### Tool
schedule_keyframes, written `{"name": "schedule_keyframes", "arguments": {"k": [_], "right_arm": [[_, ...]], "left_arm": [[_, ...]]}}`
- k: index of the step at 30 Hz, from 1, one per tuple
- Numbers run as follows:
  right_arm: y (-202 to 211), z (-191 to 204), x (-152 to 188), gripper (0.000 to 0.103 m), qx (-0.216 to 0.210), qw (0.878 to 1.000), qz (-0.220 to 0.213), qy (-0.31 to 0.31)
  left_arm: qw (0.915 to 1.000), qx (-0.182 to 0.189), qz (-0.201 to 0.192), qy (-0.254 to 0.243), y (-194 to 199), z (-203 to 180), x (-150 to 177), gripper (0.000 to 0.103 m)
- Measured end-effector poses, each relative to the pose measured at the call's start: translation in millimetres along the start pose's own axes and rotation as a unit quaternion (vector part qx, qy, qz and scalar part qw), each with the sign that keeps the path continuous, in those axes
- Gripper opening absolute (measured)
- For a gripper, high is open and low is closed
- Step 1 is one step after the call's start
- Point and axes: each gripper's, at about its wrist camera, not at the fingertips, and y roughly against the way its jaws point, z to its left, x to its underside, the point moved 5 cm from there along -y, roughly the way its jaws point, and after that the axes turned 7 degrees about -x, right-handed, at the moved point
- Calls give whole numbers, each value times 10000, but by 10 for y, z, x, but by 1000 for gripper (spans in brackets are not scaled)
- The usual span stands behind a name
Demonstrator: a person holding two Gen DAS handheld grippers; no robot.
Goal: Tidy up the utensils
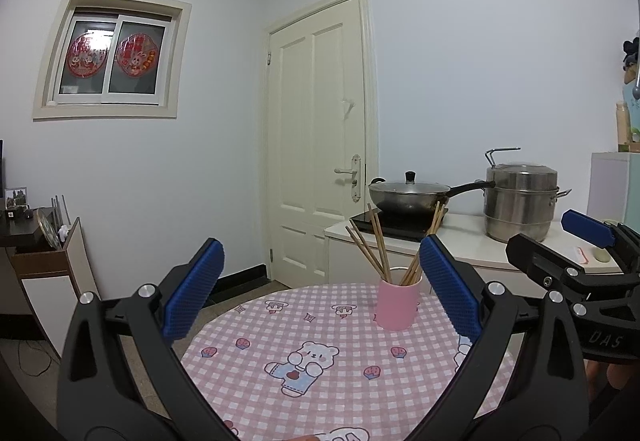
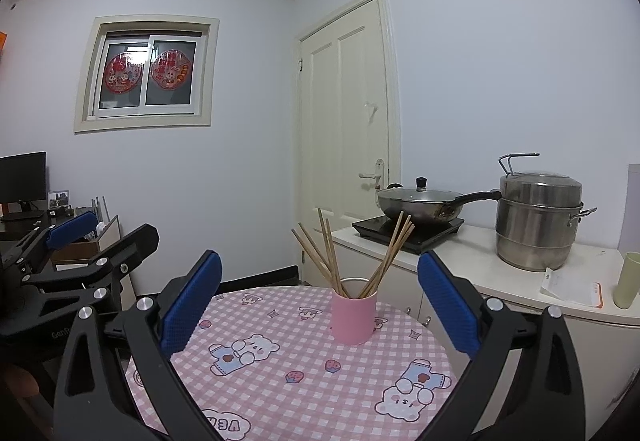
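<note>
Left wrist view: left gripper jaws spread wide, empty. Right gripper likewise. Chopsticks stand in pink cup on the bench.

Right gripper, jaws spread wide and empty, above a round worktop covered in pink checked cloth. A pink cup stands upright on the cloth between the blue pads, holding wooden chopsticks that fan outward. The left gripper appears at left, also spread apart.
</note>
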Motion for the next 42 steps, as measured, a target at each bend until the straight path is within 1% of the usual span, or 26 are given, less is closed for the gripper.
{"name": "schedule_keyframes", "arguments": {"k": [9,23,42], "right_arm": [[-30,23,-6,95,-47,10000,3,48],[-71,50,22,95,-76,9999,68,22],[-106,36,51,95,-97,9999,120,-32]], "left_arm": [[10000,-37,-50,57,-11,51,-4,96],[9999,-149,-70,-14,-43,64,10,96],[9998,-186,-46,-47,-65,54,23,96]]}}
